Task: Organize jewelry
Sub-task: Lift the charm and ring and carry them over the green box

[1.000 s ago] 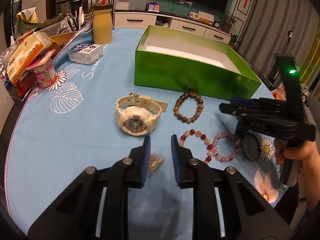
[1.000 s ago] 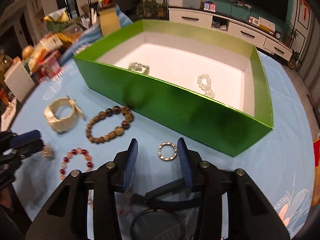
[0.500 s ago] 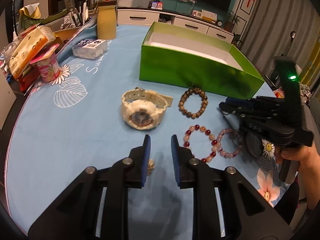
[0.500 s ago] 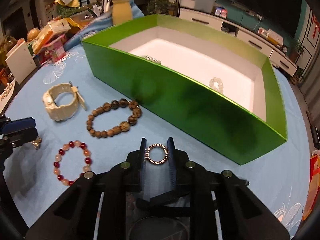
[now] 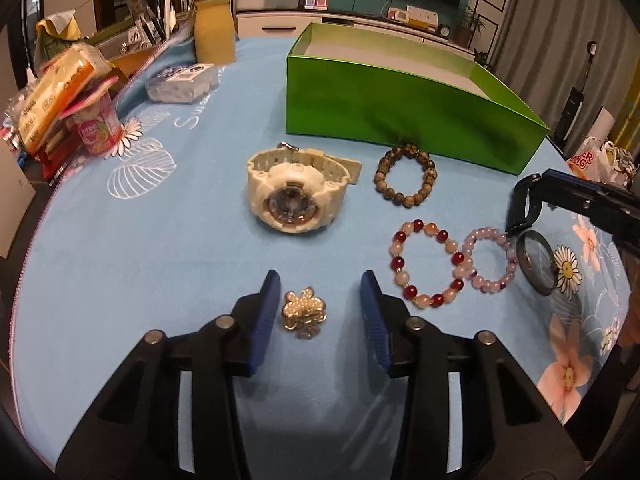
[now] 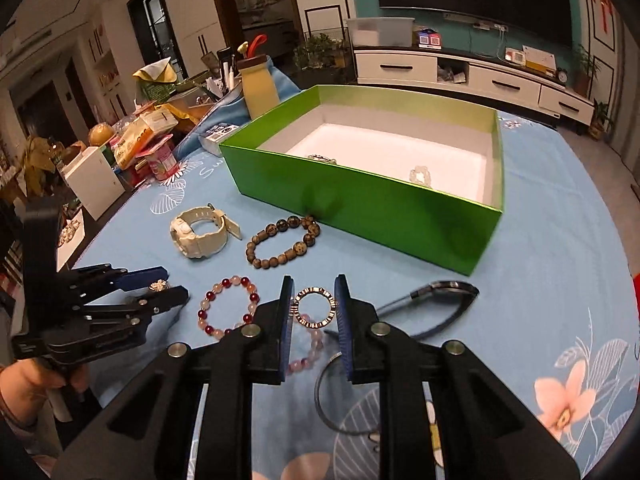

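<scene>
My left gripper hangs low over the blue cloth, its jaws opening. A small pearl brooch lies on the cloth between the pads, touching neither. Beyond it lie a white watch, a brown bead bracelet, a red-and-pink bracelet and a pale pink one. My right gripper is shut on a silver patterned ring, held above the cloth in front of the green box. Two pale pieces lie inside the box.
A pair of glasses lies under and to the right of my right gripper. Snack packs, a yoghurt cup and a tan bag crowd the table's far left. A person's hand holds the left tool.
My left jaws have spread wide around the brooch. My right jaws have shut on the ring and lifted it off the cloth, drawing back from the box.
</scene>
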Available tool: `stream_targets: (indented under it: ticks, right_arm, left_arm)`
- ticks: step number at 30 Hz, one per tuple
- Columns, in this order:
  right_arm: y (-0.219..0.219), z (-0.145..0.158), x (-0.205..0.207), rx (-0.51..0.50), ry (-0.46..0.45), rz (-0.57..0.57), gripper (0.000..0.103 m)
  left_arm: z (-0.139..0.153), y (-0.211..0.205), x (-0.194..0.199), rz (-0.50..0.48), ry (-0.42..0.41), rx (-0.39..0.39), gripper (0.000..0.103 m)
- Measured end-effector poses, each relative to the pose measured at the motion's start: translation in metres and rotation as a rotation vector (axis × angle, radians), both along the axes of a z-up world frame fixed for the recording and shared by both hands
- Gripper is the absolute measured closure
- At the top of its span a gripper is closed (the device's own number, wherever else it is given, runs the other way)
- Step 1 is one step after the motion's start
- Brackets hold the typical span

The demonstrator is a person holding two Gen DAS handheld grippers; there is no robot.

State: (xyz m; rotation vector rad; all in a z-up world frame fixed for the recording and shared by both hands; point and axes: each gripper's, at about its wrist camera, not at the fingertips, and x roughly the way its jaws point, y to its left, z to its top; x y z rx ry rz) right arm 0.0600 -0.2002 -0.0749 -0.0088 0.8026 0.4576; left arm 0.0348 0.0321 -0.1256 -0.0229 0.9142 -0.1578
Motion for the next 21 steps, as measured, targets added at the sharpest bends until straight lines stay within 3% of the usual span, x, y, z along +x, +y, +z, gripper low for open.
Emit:
stream_targets:
  ticks: [4, 8, 16, 21]
  right_arm:
    - [0.000, 0.000, -0.005, 0.011, -0.001, -0.001, 0.083]
    - [0.005, 0.001, -0.008, 0.028, -0.007, 0.011, 0.083]
    - [0.007, 0.007, -0.018, 0.043, -0.029, 0.014, 0.083]
    - [-0.002, 0.014, -0.023, 0.064, -0.047, -0.006, 0.083]
  left_arm:
    - [-0.001, 0.001, -0.006, 0.006, -0.011, 0.012, 0.065]
    - [-0.001, 0.006, -0.010, 0.015, -0.016, 0.010, 0.083]
    - [0.001, 0.009, -0.010, 0.025, 0.005, -0.036, 0.083]
    - [0.017, 0.006, -0.011, 0.023, -0.010, -0.054, 0.083]
